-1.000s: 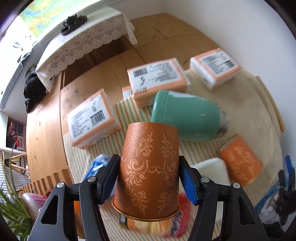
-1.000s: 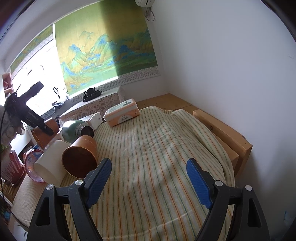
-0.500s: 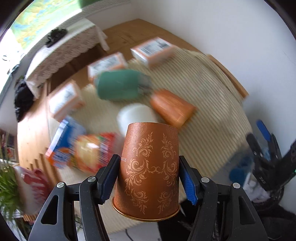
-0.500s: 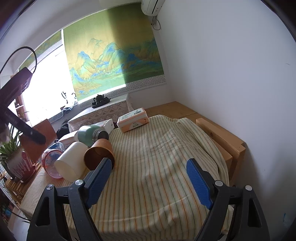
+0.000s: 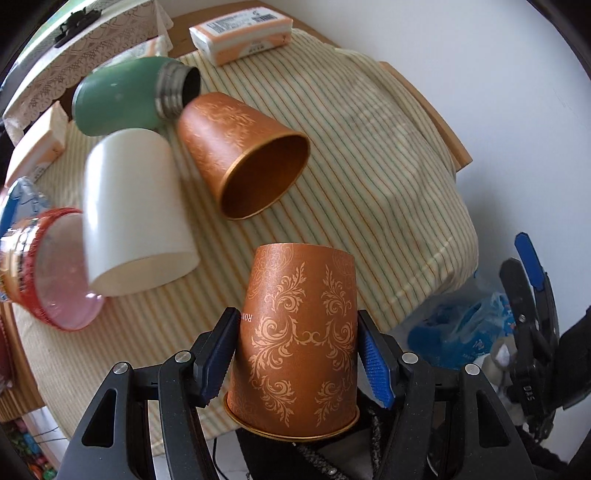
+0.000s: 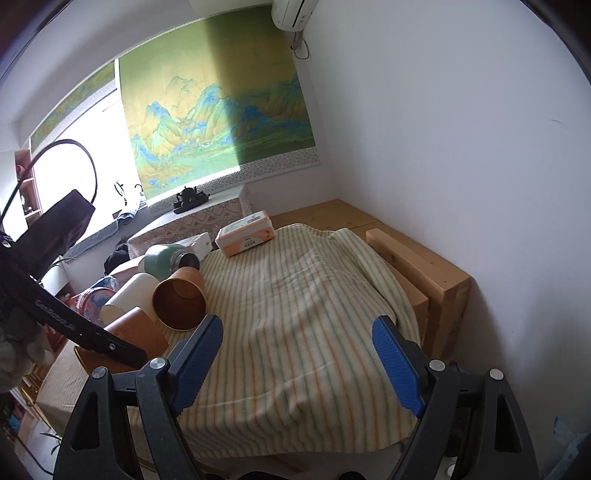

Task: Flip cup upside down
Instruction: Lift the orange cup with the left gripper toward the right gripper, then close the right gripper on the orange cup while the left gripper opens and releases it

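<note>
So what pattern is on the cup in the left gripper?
Lighter floral scrollwork on a copper-brown paper cup, clearest in the left wrist view.

Copper-orange cup [image 5: 299, 347] w/ lighter swirly scrolls, cream cloth [image 5: 354, 155] w/ orange+green stripes, teal-green flask [image 5: 122, 96] at 11, plain white cup [image 5: 133, 210].

Ahead of your right gripper [image 6: 295, 354] the striped cloth [image 6: 295, 295] lies bare to the wooden rail [image 6: 417, 258]. On your left, passage is blocked by a lying copper cup [image 5: 243, 155], white cup [image 5: 136, 210], green flask [image 5: 129, 96] and a tissue pack [image 5: 240, 33] beyond.
</note>
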{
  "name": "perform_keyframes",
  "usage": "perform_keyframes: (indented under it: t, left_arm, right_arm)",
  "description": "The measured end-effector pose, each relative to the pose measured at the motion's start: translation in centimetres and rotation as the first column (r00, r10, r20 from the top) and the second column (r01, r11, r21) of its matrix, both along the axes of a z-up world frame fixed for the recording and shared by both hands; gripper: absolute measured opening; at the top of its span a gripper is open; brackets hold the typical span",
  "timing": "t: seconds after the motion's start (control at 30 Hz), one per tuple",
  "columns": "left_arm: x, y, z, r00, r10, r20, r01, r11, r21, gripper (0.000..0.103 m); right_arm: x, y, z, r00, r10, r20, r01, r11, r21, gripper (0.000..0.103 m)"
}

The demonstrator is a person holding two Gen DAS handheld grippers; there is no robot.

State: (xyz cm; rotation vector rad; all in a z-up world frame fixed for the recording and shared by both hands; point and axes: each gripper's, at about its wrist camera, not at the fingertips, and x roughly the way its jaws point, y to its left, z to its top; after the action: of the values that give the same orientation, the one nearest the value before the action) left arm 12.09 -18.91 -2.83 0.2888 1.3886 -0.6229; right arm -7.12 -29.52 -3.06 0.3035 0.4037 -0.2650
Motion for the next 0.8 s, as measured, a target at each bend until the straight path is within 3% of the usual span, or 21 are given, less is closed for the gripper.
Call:
perform_keyframes:
  t: [0.3, 0.4, 0.57, 0.63, 0.8]
  left_arm:
    - [0.6, -0.7, -0.8, 1.000, 0.005, 0.014, -0.005, 1.000, 0.014, 0.067]
    - [0.8, -0.5, -0.8, 1.000, 0.012, 0.013, -0.012, 1.000, 0.011, 0.082]
    - [1.1, 0.2, -0.4, 1.000, 0.021, 0.006, -0.021, 1.000, 0.000, 0.083]
    - [0.9, 0.5, -0.2, 1.000, 0.016, 0.009, -0.016, 1.000, -0.008, 0.083]
    - [-0.1, 2.1, 1.6, 0.996, 0.016, 0.089, -0.014, 0.999, -0.029, 0.083]
  right_arm:
    - [0.1, 0.0, -0.2, 1.000, 0.009, -0.013, -0.009, 1.000, -0.003, 0.080]
    - [0.5, 0.4, -0.3, 0.999, 0.027, -0.025, -0.027, 1.000, -0.004, 0.080]
    - [0.8, 1.2, -0.1, 0.998, 0.043, -0.041, -0.043, 0.999, -0.007, 0.080]
    - [1.1, 1.3, 0.0, 0.997, 0.056, -0.051, -0.056, 0.998, 0.005, 0.086]
    - [2.2, 1.3, 0.5, 0.991, 0.107, -0.081, -0.102, 0.993, 0.056, 0.087]
